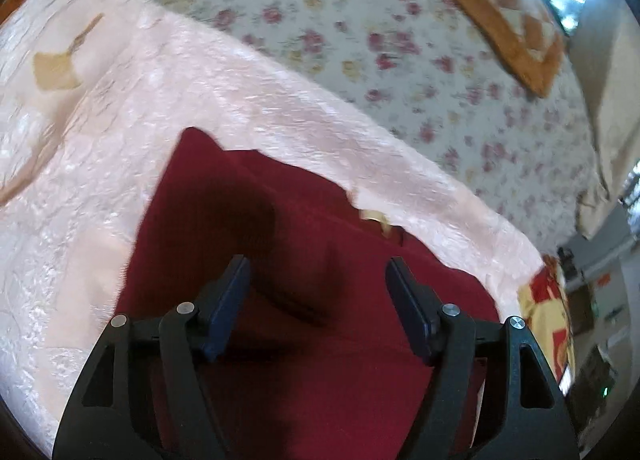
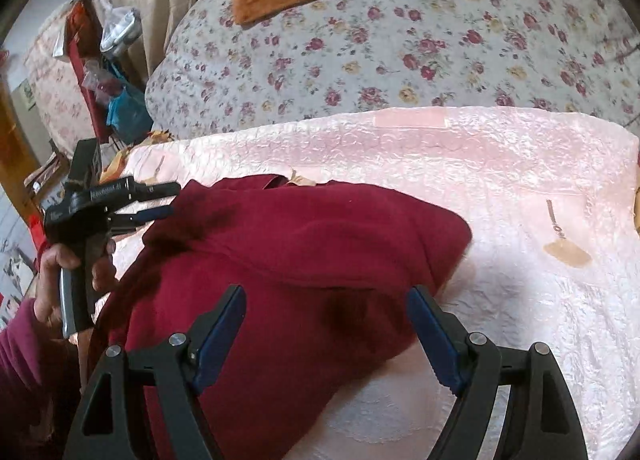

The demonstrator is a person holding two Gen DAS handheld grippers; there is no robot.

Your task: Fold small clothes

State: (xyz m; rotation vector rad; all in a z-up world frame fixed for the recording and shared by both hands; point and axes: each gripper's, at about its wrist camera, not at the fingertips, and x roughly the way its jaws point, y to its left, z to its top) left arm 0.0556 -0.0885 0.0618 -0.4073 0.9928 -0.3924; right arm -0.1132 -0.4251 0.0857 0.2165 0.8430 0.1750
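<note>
at nine o'clock in my right camera my left claw (image 2: 160, 199) hangs by the left edge of the dark red garment (image 2: 300, 260). its two fingers point toward three o'clock with a gap between them and nothing in it. through its own camera those fingers (image 1: 318, 272) stand wide apart above red cloth, gripping none of it.

the garment lies bunched on the pink quilted cover (image 2: 520, 179), its long axis running from about seven o'clock to two o'clock. the rounded right end sits near two o'clock of my right claw (image 2: 326, 300).

my right claw is spread open too, low over the near fold, clamped on nothing. i judge it the nearer one to that right end, which would fold over toward nine o'clock.

beyond lies the floral bedspread (image 2: 400, 39).
</note>
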